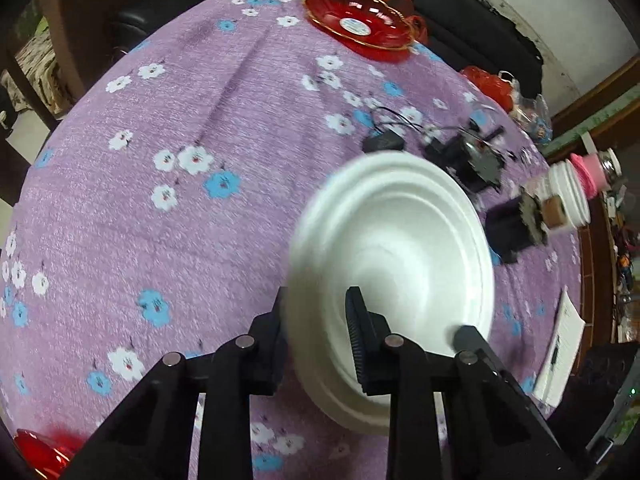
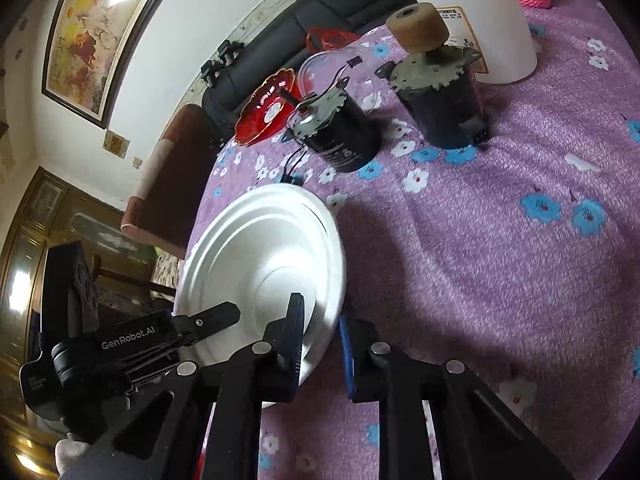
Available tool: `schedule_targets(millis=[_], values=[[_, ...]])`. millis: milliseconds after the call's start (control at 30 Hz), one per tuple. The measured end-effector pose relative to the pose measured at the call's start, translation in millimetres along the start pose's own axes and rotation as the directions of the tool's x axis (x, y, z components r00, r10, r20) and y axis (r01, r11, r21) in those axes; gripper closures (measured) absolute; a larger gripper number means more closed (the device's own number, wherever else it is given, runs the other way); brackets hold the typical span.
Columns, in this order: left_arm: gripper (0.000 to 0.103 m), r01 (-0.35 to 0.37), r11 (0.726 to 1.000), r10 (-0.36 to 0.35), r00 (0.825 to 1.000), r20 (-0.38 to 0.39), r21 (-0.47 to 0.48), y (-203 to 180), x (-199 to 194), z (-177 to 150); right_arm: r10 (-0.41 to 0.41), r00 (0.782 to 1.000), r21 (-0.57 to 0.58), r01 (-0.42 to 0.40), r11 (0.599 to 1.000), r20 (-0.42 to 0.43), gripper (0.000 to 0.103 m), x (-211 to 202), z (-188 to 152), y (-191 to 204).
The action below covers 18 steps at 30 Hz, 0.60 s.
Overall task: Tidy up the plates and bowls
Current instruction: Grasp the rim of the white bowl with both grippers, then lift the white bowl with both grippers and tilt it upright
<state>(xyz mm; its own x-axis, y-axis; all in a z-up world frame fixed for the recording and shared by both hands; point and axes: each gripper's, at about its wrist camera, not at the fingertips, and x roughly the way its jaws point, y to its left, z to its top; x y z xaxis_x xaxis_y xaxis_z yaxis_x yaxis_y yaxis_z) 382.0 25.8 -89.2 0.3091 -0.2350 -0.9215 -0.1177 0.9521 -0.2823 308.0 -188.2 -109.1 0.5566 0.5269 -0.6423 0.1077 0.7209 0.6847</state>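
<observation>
Two grippers are clamped on one white plate (image 1: 396,264), held tilted above the purple floral tablecloth (image 1: 160,160). Its rim is pinched by the left gripper (image 1: 316,344) and by the right gripper (image 2: 320,344) from opposite edges.

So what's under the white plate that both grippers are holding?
The white plate is tilted above the purple floral tablecloth, with its shadow beside it. The left gripper and right gripper grip its rim. Whatever lies directly beneath is hidden.

Matt white foam plate (image 1: 396,248), fuzzy tablecloth (image 1: 200,240)
</observation>
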Motion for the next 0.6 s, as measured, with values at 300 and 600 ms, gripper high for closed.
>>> schedule_targets(millis=[300, 600], values=[[0.077, -0.013, 0.999, 0.014, 1.0, -0.027, 0.034, -9, -18, -36, 0.003, 1.0, 0.013, -0.003, 1.0, 0.001, 0.086, -29, -19, -2], [0.077, 0.07, 0.997, -0.072, 0.987, -0.144, -0.017, 2, -21, -72, 0.164, 0.985, 0.151, -0.154, 0.976, -0.055, 0.085, -75, -44, -22]])
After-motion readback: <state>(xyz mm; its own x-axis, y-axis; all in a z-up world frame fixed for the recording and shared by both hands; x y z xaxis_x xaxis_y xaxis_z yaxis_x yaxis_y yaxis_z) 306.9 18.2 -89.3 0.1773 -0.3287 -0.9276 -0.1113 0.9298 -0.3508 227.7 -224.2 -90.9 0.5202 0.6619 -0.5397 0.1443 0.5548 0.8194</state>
